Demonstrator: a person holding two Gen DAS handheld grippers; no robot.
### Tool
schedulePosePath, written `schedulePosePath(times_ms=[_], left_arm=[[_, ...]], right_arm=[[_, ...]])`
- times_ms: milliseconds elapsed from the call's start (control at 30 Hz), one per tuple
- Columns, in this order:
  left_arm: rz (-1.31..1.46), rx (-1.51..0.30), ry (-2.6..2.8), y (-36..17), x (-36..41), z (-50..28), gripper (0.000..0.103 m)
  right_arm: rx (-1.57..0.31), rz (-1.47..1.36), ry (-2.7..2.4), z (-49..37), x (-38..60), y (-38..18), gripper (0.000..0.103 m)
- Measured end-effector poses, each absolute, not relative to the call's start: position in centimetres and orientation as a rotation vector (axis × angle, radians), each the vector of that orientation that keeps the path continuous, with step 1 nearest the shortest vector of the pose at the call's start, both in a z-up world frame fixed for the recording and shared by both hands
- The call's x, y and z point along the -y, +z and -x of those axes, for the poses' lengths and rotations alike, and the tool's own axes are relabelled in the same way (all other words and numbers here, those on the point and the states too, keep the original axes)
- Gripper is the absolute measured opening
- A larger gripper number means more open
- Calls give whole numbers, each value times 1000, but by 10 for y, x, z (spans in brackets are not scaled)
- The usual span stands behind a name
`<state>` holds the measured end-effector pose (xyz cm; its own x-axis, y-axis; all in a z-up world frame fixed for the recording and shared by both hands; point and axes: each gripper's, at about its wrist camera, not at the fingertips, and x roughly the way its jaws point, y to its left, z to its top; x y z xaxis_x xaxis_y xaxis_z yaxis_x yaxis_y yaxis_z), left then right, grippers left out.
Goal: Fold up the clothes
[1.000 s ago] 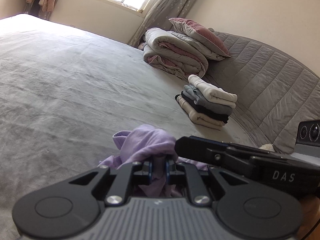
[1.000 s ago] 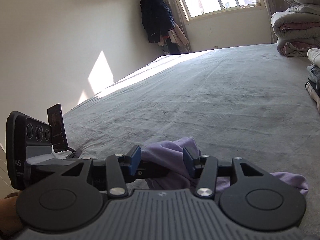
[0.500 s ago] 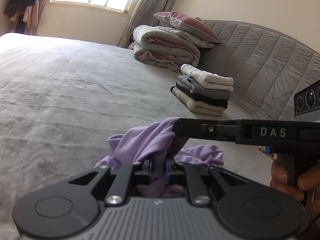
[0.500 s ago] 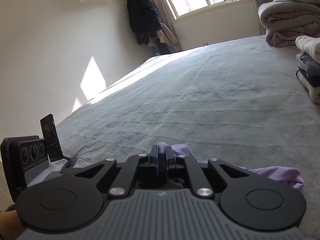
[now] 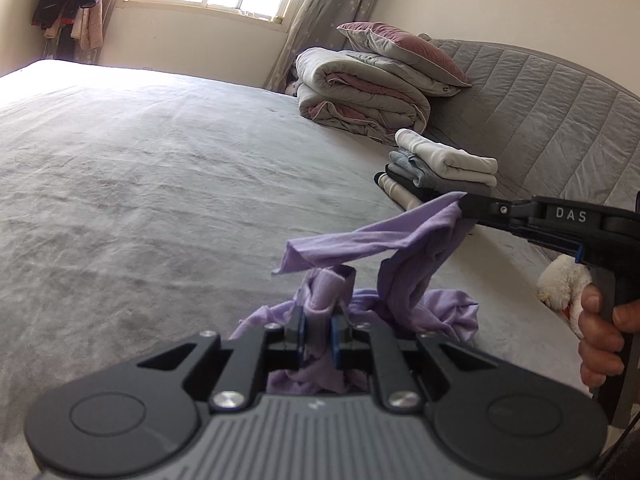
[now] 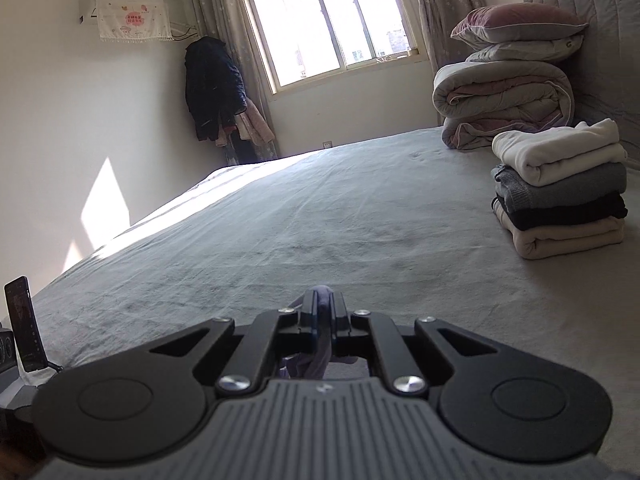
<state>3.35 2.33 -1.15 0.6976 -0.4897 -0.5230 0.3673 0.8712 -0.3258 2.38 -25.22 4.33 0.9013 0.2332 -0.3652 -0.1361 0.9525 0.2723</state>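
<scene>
Both of your grippers pinch the lilac garment point(image 5: 372, 248): left gripper point(image 5: 318, 334) clamps a bunched fold, right gripper point(image 6: 324, 314) an edge. It hangs above the grey bed point(image 5: 140, 184), near the stack of folded clothes point(image 5: 436, 172).

I saw the thin, soft lilac knit garment point(image 5: 404, 248) hang limp with a matt sheen. My left gripper point(image 5: 318, 334), of matt black plastic with bright metal screws and a ribbed grey base, pinched it. The right gripper point(image 5: 466, 208) looked the same matt black plastic. The grey bedspread point(image 5: 160, 184) was a short, brushed, velvety cloth. Far right, the grey quilted headboard point(image 5: 540, 120) looked padded, and the stack of folded clothes point(image 6: 560, 188) mixed ribbed knit with smooth fleece.
</scene>
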Motion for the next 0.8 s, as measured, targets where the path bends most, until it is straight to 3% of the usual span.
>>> schedulePosePath(times_ms=[233,800], left_arm=[[239,-663,-444,-15,-49,-32,12],[189,-768,-487,-43,-93,-1,12]], right_arm=[[-391,-182,-5,-16,282,45,8],[-591,-91,-130,10,325,5,8]])
